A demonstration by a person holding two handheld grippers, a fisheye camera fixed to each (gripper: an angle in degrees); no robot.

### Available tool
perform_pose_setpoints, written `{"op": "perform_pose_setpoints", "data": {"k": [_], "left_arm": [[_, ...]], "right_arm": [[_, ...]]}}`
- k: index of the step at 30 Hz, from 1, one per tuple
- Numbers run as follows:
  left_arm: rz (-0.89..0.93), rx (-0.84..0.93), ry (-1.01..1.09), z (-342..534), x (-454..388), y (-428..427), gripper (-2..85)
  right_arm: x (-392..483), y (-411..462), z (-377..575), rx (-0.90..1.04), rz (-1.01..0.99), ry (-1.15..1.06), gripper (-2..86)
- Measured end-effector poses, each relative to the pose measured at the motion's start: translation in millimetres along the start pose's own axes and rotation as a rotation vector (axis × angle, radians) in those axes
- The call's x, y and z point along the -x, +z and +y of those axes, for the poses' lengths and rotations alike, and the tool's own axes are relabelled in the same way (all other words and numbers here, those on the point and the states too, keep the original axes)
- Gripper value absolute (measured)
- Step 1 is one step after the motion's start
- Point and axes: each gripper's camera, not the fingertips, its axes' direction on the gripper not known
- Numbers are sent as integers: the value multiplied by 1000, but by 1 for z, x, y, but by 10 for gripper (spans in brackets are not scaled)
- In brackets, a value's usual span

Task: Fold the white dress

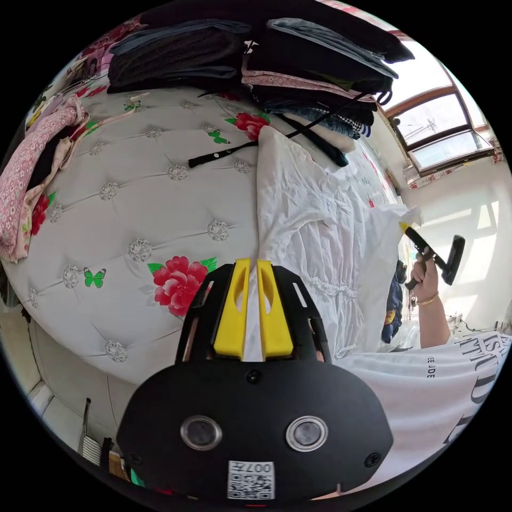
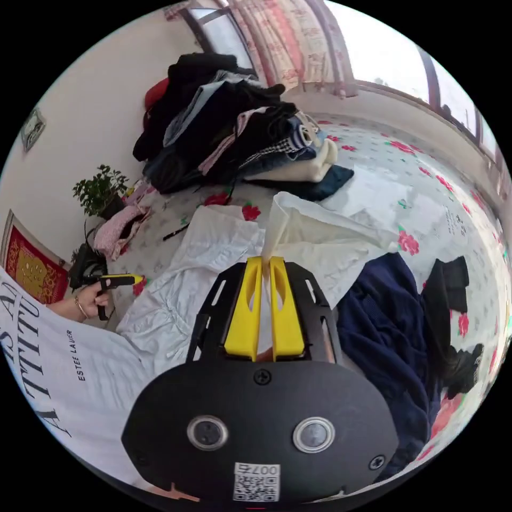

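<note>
White dress [image 1: 314, 213] pinched by both tools (jaws closed), left tool [image 1: 253, 266] and right tool [image 2: 265, 264].

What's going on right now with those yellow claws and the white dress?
Left gripper shut on white dress. Right gripper shut on it too, edge lifted. Navy garment lies beside the dress; clothes pile behind.

Open quilted bedcover [image 1: 133, 213] left of the white dress [image 1: 320, 224]; stacked clothes [image 1: 298, 69] crowding its far end.
</note>
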Motion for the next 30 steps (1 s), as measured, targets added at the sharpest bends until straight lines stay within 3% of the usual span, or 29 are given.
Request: {"op": "perform_pose_setpoints", "data": {"k": [2,5,7,16,21,25,28,30], "left_arm": [[9,-7,9,-3,-11,-2,6],[5,-9,29,-3,-28,-7,25],[-2,-4,39,2,-34,-11,36],[-55,118,86,83,-33,-42,87],[-51,207,118,146,-38,-58,122],[-100,334,151,174,-58,-43,134],[-327,372,273,185,-95,-37,92],[-428,450,447,190,-125,-32,7]], "right_arm": [[64,65,-13,176,0,-158,19],[105,133,-12,348,5,-189,30],[115,140,-9,345,-15,-150,36],[58,19,86,156,-122,279,79],[45,-24,196,267,-33,450,105],[66,-34,251,323,-123,499,108],[86,-14,260,423,-146,445,90],[93,-10,258,449,-73,416,61]]}}
